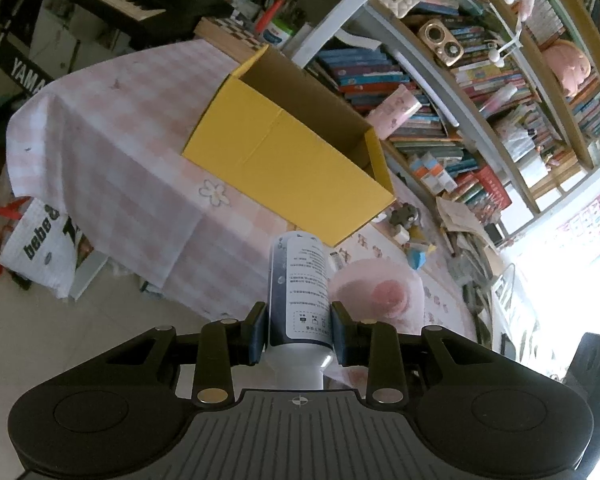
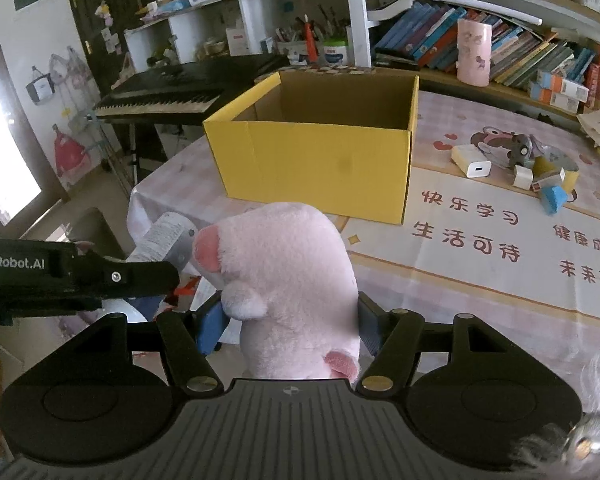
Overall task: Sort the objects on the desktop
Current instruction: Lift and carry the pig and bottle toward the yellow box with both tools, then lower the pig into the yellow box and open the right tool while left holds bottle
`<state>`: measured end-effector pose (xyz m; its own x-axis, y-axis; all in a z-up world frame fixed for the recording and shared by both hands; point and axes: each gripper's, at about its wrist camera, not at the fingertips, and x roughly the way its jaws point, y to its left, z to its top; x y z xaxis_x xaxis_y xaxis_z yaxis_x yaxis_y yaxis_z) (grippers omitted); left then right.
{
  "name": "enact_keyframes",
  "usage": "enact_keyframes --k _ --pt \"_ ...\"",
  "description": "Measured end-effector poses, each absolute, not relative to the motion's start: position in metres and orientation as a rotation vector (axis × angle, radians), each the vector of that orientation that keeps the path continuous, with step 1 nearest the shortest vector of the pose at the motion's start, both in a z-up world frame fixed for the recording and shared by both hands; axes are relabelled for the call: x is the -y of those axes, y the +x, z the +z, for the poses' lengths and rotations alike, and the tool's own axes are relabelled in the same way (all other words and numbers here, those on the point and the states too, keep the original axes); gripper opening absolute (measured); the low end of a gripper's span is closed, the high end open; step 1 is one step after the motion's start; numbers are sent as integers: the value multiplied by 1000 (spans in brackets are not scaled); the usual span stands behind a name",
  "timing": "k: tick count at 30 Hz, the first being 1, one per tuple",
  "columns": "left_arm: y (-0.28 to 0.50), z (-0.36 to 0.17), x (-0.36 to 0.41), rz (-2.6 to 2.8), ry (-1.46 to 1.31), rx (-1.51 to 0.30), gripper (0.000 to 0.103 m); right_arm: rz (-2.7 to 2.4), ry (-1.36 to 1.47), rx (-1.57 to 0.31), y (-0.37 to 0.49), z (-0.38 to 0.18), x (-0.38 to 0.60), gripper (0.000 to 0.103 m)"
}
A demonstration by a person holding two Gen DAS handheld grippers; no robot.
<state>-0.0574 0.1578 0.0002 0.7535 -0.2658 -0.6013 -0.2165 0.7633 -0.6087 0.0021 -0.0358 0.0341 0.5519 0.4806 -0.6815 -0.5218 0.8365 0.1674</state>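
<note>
The left tongs [image 1: 299,330] clamp a stiff, probably slippery white bottle [image 1: 300,276] low on its body, while the right tongs [image 2: 290,326] squeeze a soft, light pink plush pig [image 2: 288,276] around its middle, both short of the yellow box [image 2: 320,160] ahead.

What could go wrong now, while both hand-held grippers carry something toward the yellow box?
1. The left hand-held gripper grips the white bottle near its neck end, so the long body could swing or slip.
2. The pink plush pig in the right hand-held gripper is soft and bulky and might squeeze out.
3. Both loads are close together and could collide before the yellow box.
</note>
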Motion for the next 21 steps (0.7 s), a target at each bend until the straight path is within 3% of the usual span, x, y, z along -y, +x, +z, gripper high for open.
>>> enact_keyframes --k 21 --pt "25 27 -160 -64 -645 -670 31 620 3 -718 81 60 39 63"
